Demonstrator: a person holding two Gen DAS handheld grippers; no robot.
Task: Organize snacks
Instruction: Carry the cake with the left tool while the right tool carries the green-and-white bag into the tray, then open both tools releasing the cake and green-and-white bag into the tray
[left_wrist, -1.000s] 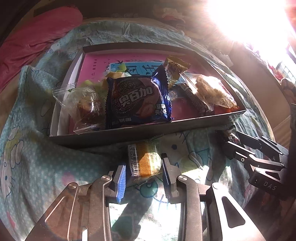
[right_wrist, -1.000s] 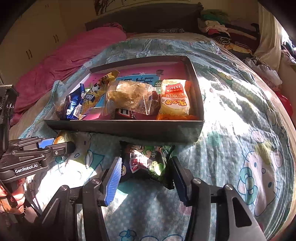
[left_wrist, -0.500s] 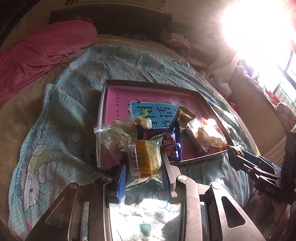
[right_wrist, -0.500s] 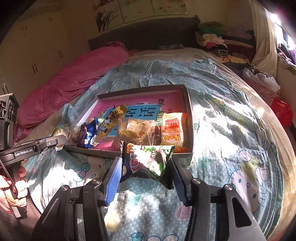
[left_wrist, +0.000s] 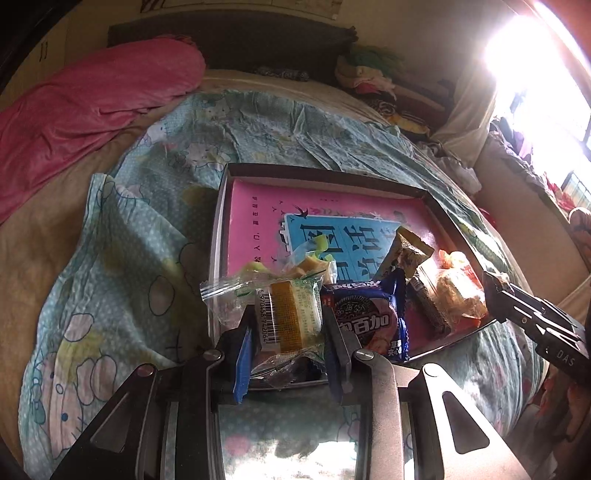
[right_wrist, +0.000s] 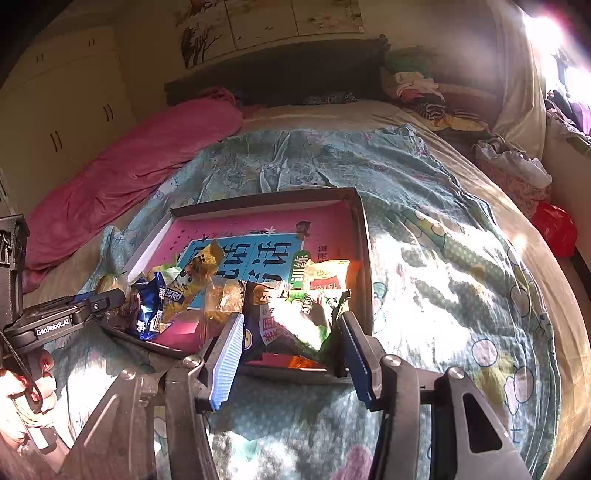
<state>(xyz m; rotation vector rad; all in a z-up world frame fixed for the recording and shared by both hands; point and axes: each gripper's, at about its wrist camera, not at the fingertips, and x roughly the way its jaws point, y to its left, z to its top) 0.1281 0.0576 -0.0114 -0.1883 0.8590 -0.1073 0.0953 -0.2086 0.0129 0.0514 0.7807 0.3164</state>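
Over the box (left_wrist: 221, 236), newly raised cake packet (left_wrist: 290, 319)

We see a clear-wrapped yellow cake (left_wrist: 290, 321) with its barcode showing and a crinkled green-and-dark snack bag (right_wrist: 295, 321), both raised over the near edge of the shallow grey box (left_wrist: 417, 190) where a blue cookie pack (left_wrist: 369, 321) lies among other packets.

Home bedroom, bed (right_wrist: 424, 206), pink duvet (right_wrist: 129, 184), wardrobe (right_wrist: 62, 110)
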